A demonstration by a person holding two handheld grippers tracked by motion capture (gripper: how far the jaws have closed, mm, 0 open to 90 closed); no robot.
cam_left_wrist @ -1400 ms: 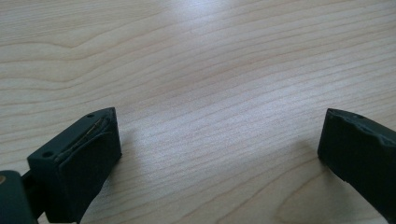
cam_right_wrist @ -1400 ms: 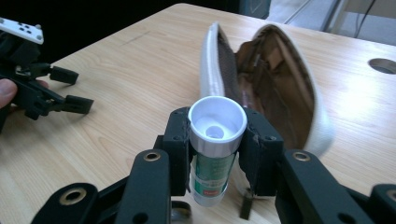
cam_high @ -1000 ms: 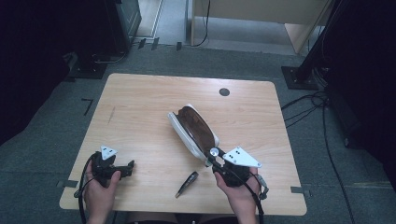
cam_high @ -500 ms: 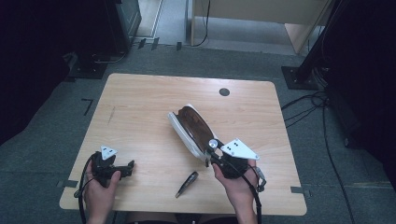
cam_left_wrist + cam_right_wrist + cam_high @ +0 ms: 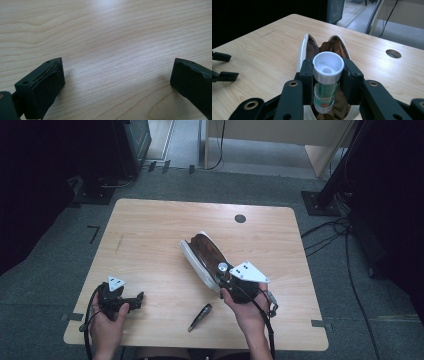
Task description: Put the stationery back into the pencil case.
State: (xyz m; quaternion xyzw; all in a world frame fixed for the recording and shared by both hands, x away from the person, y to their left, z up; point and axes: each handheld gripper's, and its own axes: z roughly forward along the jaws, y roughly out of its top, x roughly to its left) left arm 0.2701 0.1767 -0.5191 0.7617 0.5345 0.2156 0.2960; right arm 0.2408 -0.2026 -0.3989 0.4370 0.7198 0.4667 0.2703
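Wooden table (image 5: pixel 150 235), dark pen (image 5: pixel 200 317), grey carpet (image 5: pixel 45 285)

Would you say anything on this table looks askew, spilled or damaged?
Nothing stands out. The open white pouch with brown lining lies intact, the right gripper holds the white-capped green tube upright, and the dark pen lies loose nearby.

Ahead of the right gripper (image 5: pixel 328 82), the open pouch (image 5: pixel 202 255) blocks the direct path. A pen (image 5: pixel 200 316) lies just left of that gripper. Bare tabletop (image 5: pixel 112 37) extends unobstructed between and beyond the left gripper (image 5: pixel 136 299) jaws.
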